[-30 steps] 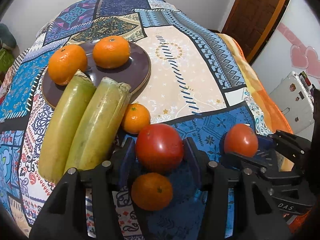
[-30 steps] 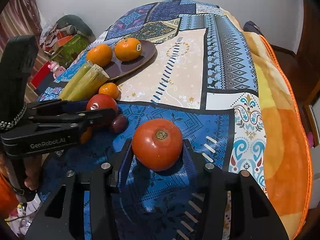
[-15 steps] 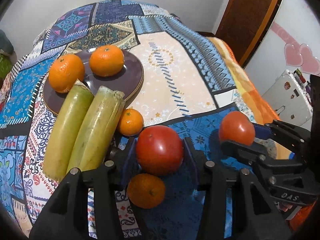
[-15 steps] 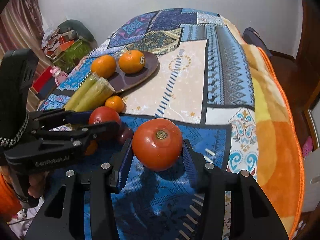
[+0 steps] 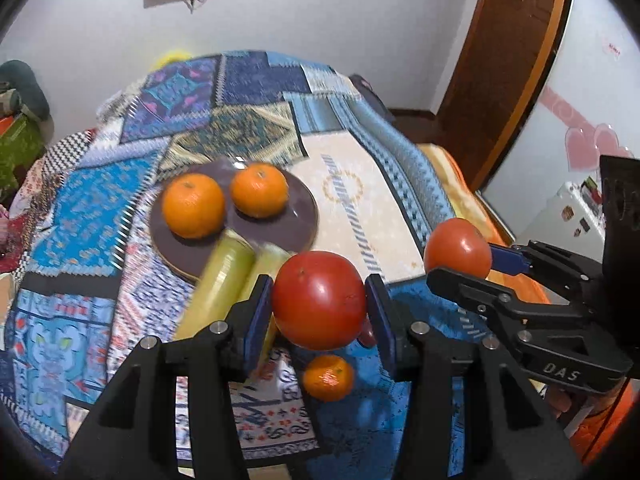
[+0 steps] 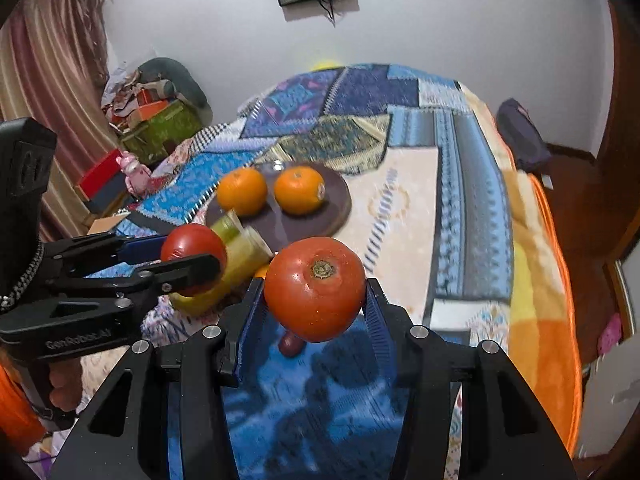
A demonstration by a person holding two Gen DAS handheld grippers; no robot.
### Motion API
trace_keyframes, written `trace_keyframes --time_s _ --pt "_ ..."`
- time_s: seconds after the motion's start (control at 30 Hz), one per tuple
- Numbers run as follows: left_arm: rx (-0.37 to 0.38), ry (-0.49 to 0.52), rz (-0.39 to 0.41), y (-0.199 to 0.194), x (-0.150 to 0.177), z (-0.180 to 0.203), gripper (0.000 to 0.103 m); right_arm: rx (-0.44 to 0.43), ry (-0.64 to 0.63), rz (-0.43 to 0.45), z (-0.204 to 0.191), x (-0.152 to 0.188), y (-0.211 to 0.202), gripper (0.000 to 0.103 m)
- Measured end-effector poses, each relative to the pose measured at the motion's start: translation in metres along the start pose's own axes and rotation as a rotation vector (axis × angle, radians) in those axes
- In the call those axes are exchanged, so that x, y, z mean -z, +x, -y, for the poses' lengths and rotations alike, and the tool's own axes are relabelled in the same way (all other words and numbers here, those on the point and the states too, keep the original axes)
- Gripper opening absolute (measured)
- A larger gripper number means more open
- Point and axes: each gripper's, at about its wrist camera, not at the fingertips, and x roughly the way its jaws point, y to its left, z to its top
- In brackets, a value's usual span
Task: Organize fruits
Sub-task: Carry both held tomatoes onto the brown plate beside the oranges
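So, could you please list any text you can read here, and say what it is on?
"DAS": on the body of the right gripper, seen from the left wrist.
"GenRobot.AI": on the body of the left gripper, slightly blurred.
Sticker on the right-hand orange: too small to read.
Fridge magnets: too small to read.

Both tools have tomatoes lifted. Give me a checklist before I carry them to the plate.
1. Left tool shut on its tomato: ok.
2. Right tool shut on its tomato: ok.
3. Both tomatoes off the blanket: ok.
4. Bare space on the plate beside the two oranges: ok.
5. Green stalks overlapping the plate's near edge: not ok, approach from the side.
6. Grip firmness: cannot tell.
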Motion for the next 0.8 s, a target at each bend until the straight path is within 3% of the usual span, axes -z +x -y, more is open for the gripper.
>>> trace_keyframes --time_s 0.4,0.8 --pt "-0.081 -0.037 0.088 -0.033 -0.027 -0.045 0.047 -0.003 -0.065 0.055 -0.018 -0.036 0.01 0.045" --pt "-0.114 -0.068 0.054 -0.003 -0.033 -0.081 0.047 -0.003 -0.108 0.026 -0.028 -0.056 0.05 0.045"
